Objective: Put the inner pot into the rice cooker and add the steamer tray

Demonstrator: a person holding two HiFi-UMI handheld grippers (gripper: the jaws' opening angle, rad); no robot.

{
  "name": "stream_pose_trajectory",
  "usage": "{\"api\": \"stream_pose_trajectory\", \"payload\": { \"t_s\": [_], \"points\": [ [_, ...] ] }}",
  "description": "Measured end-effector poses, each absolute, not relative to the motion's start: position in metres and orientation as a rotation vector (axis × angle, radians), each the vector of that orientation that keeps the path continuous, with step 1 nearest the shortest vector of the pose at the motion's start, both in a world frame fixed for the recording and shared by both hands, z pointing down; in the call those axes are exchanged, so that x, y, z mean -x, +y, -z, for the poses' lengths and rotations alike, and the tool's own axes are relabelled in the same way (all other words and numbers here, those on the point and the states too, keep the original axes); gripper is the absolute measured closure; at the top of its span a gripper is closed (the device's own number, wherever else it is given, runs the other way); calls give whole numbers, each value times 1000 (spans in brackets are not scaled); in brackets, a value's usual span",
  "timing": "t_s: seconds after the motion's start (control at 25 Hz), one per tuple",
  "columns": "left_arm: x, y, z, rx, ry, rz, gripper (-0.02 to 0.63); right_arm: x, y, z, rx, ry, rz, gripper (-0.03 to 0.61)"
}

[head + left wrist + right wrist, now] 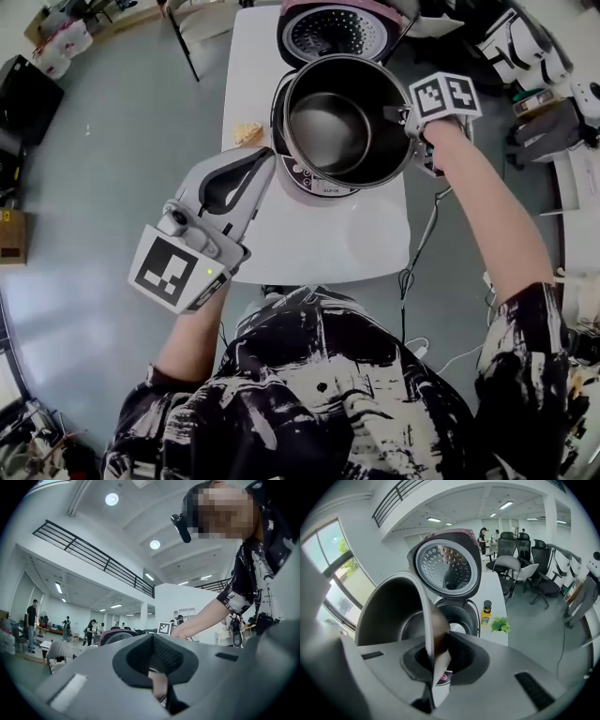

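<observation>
Inner pot (pixel 328 131) empty, rice cooker (pixel 314 180) open

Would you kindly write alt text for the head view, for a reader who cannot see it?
Seen from above, the right gripper clamps the rim of the inner pot, holding it over the open rice cooker on a white table. The left gripper hovers empty nearby.

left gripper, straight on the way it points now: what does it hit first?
Most likely the side of the rice cooker, just ahead of the left gripper; depth is hard to judge.
</observation>
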State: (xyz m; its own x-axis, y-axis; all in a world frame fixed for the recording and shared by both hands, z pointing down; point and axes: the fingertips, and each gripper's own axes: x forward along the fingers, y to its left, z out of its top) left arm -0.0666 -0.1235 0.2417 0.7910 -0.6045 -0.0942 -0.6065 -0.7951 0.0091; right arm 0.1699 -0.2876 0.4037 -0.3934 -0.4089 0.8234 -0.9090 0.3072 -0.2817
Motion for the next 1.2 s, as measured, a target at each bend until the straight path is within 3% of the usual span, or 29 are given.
{"api": "stream_pose_trajectory", "payload": {
  "t_s": [1.2],
  "points": [
    [74, -169, -273, 2959, 1170, -81, 609, -184, -367, -528, -1268, -1686, -1041, 569]
  ]
}}
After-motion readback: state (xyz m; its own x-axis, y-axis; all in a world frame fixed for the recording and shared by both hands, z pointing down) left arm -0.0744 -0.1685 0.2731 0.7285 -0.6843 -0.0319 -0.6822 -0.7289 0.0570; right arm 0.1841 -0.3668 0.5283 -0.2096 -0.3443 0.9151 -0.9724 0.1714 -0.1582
